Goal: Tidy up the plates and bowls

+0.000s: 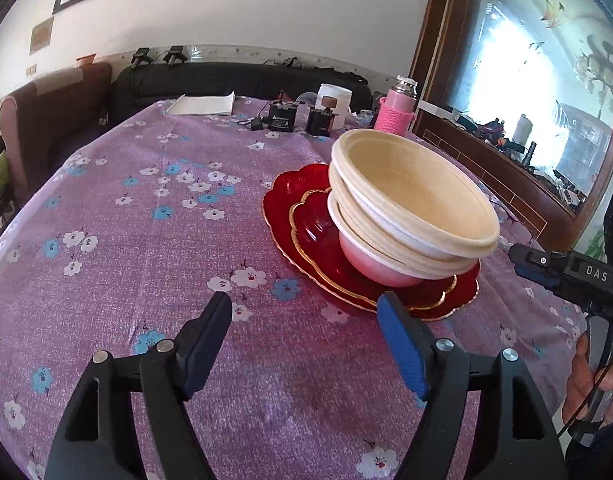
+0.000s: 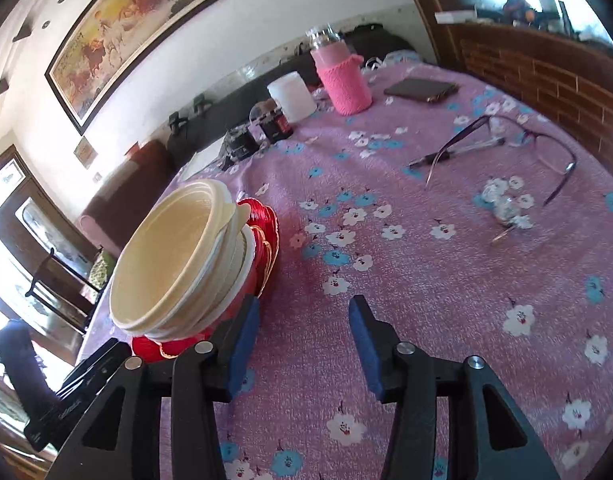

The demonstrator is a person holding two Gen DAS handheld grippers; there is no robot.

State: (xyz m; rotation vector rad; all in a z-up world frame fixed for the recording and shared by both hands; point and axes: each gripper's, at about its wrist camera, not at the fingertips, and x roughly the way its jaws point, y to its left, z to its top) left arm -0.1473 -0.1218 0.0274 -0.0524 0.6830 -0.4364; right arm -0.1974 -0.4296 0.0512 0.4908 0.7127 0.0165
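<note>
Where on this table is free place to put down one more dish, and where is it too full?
Free: the wide cloth left of the red plates, up to the white paper, and the cloth between the bowl stack and the eyeglasses. Crowded: the far edge around the pink bottle, white jar and black boxes.

"DAS" on right tongs (image 1: 518,262) body.

Black plastic left gripper (image 1: 304,314) and right gripper (image 2: 304,320) are showing blue ribbed pads, silver screws and white "DAS" lettering.
</note>
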